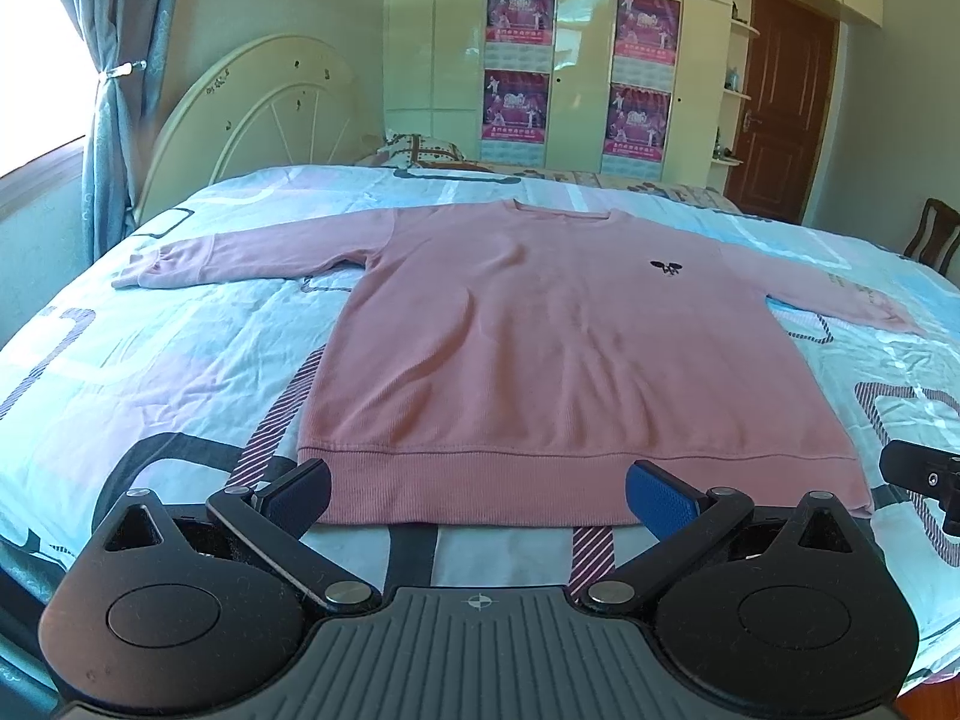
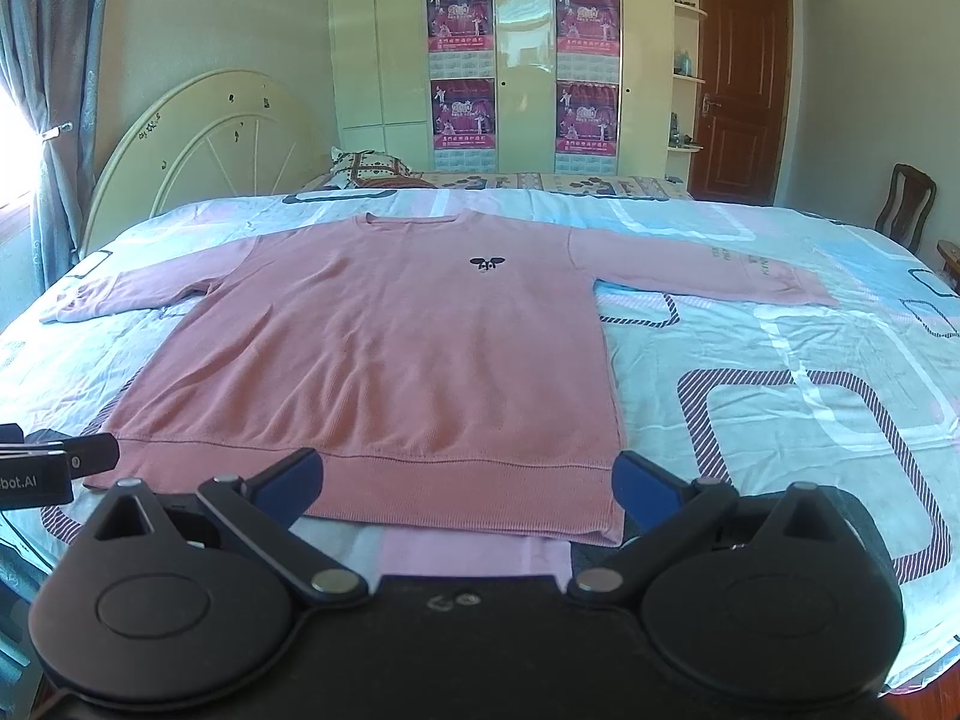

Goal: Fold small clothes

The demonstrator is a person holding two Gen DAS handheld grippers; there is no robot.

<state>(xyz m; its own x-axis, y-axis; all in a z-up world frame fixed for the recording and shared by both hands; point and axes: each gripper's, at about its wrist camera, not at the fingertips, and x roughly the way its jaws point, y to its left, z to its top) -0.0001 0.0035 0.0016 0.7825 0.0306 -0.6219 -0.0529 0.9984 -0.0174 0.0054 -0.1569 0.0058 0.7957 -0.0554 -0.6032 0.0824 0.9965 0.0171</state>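
A pink sweatshirt (image 1: 540,348) lies flat and face up in the middle of the bed (image 1: 150,360), spread over a thin, lightly creased sheet printed with pale blue, pink and striped rounded rectangles. The fabric is a soft fine-ribbed knit; the hem (image 1: 480,486) is a wider band of coarser ribbing set off by a stitched seam. A small dark embroidered logo (image 1: 666,267) sits on the chest. The body is roughly rectangular, its long axis running from the near edge of the bed toward the far edge, neck (image 1: 564,210) pointing away and hem toward the cameras. Both sleeves stretch out sideways, one toward the headboard (image 1: 252,102), the other toward the opposite end of the bed.

The left gripper (image 1: 477,492) is held low and level at the near edge, aimed along the sweatshirt's length, its jaws spread wide over the hem; its blue textured pads (image 1: 660,498) hold nothing. The right gripper (image 2: 468,489) is posed the same way just beside it, spread wide at the hem's right corner (image 2: 606,528), also empty. Each one's black linkage arms splay out from round pivot housings.
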